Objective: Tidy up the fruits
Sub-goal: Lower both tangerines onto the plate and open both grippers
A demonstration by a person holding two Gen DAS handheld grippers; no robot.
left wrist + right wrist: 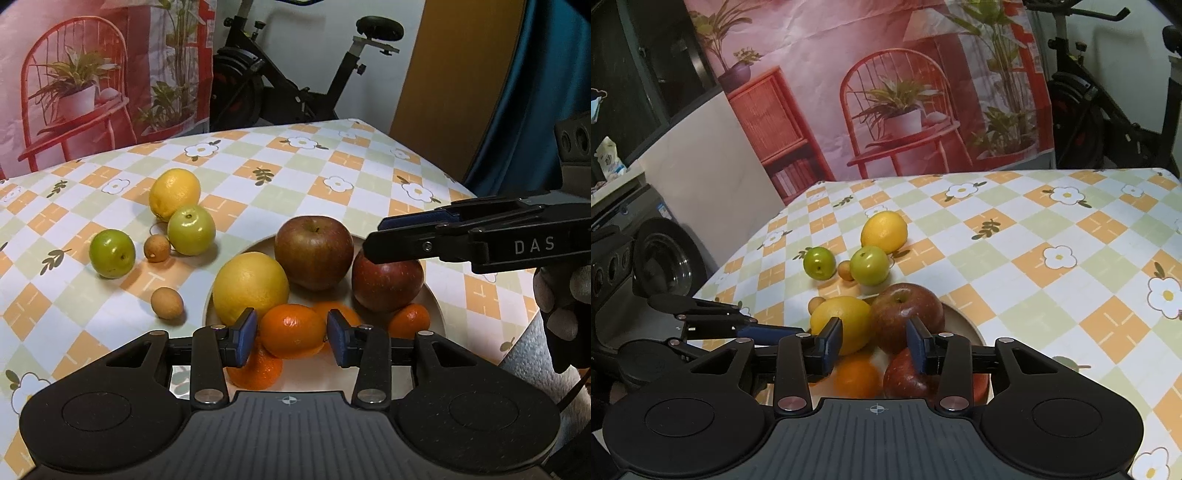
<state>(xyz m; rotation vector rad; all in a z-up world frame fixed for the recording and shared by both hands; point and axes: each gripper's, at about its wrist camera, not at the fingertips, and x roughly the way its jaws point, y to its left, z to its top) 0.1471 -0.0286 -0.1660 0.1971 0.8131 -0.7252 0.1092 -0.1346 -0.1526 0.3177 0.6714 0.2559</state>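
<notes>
A round beige plate [434, 306] holds a yellow citrus [250, 283], two red apples [314, 253] [387, 282] and several tangerines [293, 331]. My left gripper [291, 336] is open, its pads either side of a tangerine above the plate's near edge. My right gripper [874, 345] is open and empty above the plate [964, 321], over the apples [905, 314]; it also shows from the side in the left wrist view [373, 236]. On the cloth lie a lemon [174, 194], two green fruits [112, 253] [191, 229] and two small brown fruits [157, 248] [167, 302].
The table [332, 173] has a checked flower cloth; its right edge drops off near the plate. An exercise bike [280, 74] and a printed backdrop [92, 74] stand behind. A washing machine [661, 258] stands left of the table.
</notes>
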